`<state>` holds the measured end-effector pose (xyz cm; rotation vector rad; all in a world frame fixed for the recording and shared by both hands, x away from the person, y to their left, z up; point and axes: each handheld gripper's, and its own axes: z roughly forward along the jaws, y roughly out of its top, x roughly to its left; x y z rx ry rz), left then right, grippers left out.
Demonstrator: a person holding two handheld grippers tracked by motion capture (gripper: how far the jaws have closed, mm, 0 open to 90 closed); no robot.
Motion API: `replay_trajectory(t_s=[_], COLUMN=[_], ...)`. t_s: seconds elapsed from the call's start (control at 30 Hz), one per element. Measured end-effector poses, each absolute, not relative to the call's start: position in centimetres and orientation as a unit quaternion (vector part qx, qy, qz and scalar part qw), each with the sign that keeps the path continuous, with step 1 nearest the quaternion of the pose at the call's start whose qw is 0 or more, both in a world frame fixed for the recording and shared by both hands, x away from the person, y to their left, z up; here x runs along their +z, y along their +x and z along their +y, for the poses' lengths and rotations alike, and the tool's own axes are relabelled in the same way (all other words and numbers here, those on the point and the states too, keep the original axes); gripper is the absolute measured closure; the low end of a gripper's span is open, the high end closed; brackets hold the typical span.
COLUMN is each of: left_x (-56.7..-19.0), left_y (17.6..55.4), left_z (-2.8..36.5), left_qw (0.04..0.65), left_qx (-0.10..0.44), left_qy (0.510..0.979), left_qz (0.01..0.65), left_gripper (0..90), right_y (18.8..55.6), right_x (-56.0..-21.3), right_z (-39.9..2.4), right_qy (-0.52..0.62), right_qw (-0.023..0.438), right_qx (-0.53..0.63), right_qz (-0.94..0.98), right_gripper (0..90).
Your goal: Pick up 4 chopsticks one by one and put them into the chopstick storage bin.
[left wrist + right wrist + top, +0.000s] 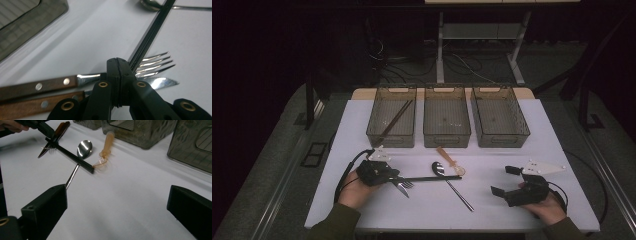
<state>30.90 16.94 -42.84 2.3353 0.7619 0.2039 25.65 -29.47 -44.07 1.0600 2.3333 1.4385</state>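
Trouble, as I judged it, was likeliest on the left side. The left gripper (396, 177), nearer the person than the middle bin (447, 145) and off to that bin's left, had its jaws pressed tight on one end of the black chopsticks (432, 178). In the left gripper view the pads met with the chopsticks caught at their very tip, and the fork (155, 65) and knife (160, 82) lay directly underneath. With so short a bite on so long a thing, the free end might have sagged or swung on a lift, and the pair might have twisted out or split apart. The jaws also sat close enough to the fork tines that a careless pull might have dragged the fork along.

Further right, the chopsticks ran across the handle of the steel spoon (438, 169), which lay in front of the middle bin, and their far end stopped beside the orange spoon (449, 159). A low sweep might have knocked either spoon askew. The left bin (373, 115), just left of the middle bin, already held long sticks, so the carry would probably have gone that way, and a drooping tip might have caught its rim.

The chopsticks thus reached rightward from the left gripper, held at their left end and otherwise free.

The right gripper (504, 180), in front of the middle bin and well to its right, stood wide and empty.
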Motion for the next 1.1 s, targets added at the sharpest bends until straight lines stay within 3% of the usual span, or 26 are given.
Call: replay_trajectory(t_s=[1.1], left_x=[-43.4], left_y=[29.1], left_z=[19.2], left_qw=[0.315], left_qx=[0.049], left_qy=[0.897], left_qz=[0.308], left_gripper=[89.4], right_y=[25.7], right_x=[-44.1], right_z=[-29.4], right_qy=[0.359], right_qw=[0.102], right_qx=[0.486], right_qz=[0.791], right_gripper=[2.3])
